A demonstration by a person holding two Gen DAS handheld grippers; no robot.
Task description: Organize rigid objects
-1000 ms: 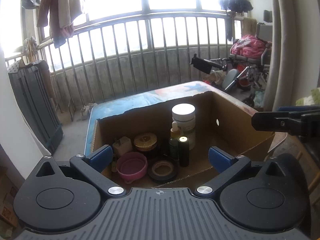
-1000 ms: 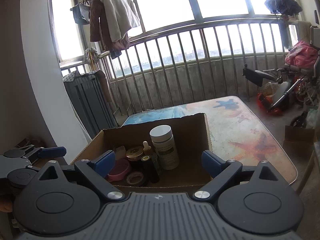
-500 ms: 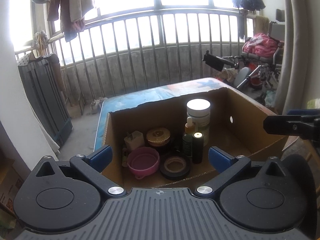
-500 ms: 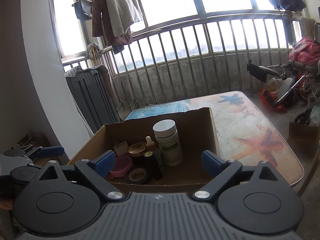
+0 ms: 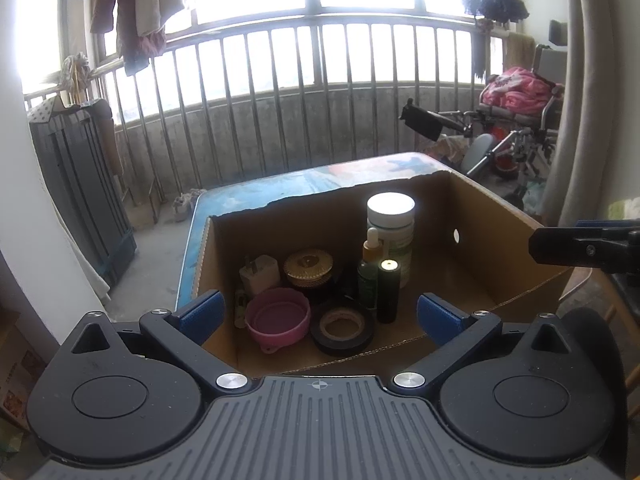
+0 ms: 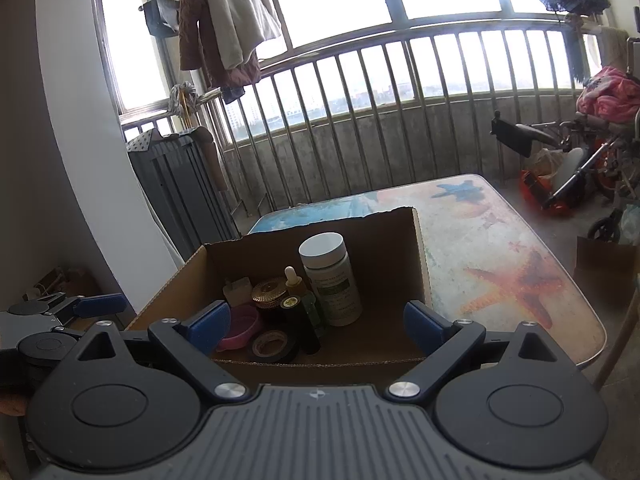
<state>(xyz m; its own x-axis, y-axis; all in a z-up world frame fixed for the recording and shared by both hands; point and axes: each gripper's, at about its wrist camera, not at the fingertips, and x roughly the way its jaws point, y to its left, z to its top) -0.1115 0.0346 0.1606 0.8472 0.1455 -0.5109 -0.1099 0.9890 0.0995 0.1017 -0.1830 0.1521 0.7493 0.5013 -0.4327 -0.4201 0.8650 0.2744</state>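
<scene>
An open cardboard box [image 5: 488, 224] [image 6: 384, 240] stands on a table with a starfish print [image 6: 512, 272]. Inside it are a white-lidded bottle [image 5: 390, 232] [image 6: 330, 276], a dropper bottle [image 5: 370, 268], a black tube [image 5: 388, 292], a black tape roll [image 5: 343, 330] [image 6: 273, 345], a pink bowl [image 5: 278, 320], a gold round tin [image 5: 308, 268] and a white plug [image 5: 259, 274]. My left gripper [image 5: 318, 316] is open and empty in front of the box. My right gripper [image 6: 316, 322] is open and empty too, in front of the box.
A metal balcony railing [image 5: 320, 96] runs behind the table. A dark folded rack [image 5: 76, 184] leans at the left. A wheelchair with pink cloth [image 5: 516, 120] stands at the right. Clothes [image 6: 224, 24] hang above the railing.
Both grippers have risen and pulled back slightly, so the box and its contents sit lower and more fully in view. Both stayed open.
</scene>
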